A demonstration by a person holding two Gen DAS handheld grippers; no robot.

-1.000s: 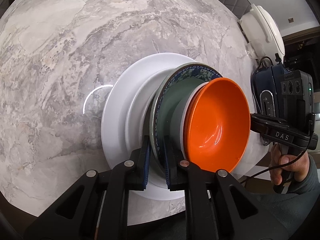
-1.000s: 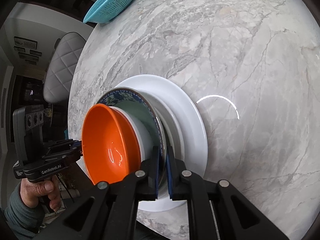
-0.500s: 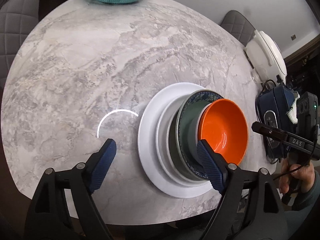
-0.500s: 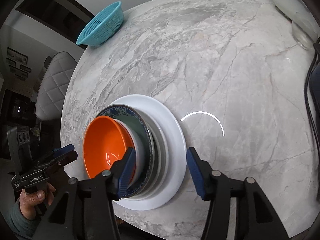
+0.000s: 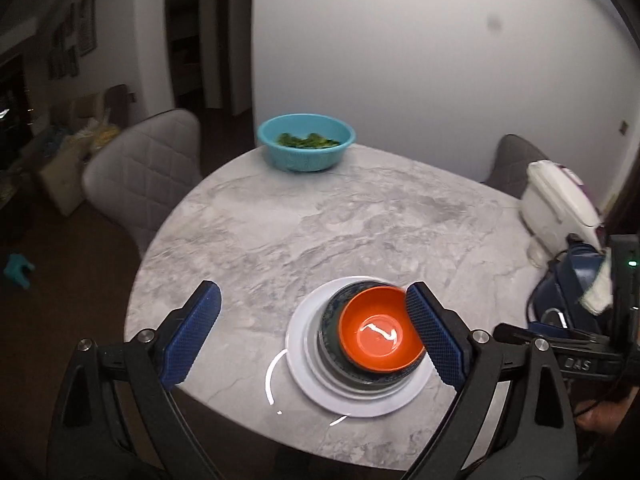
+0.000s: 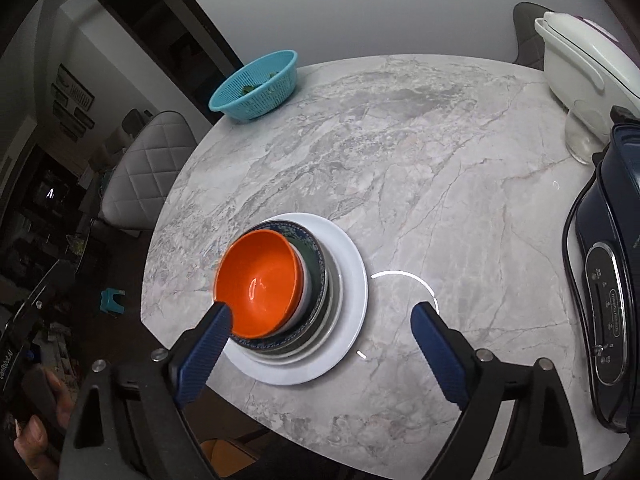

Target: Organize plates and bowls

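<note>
The orange bowl (image 6: 260, 284) tops stacked plates (image 6: 344, 272) near the table (image 6: 440, 168) edge (basket (image 6: 256, 84) far side). Both the left gripper (image 5: 312, 332) and the right gripper (image 6: 320, 320) are opening wide, empty. The lower bowls are mostly hidden.

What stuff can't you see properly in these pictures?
- White bowl, right wrist view: mostly hidden under the orange bowl; only its edge shows.
- Green plate, both views: its middle is covered by the bowls.
- Greens in the blue basket: too small to name.
- Blue machine, right wrist view: cut off by the picture's edge.
- Dark room, left wrist view: too blurry.
</note>
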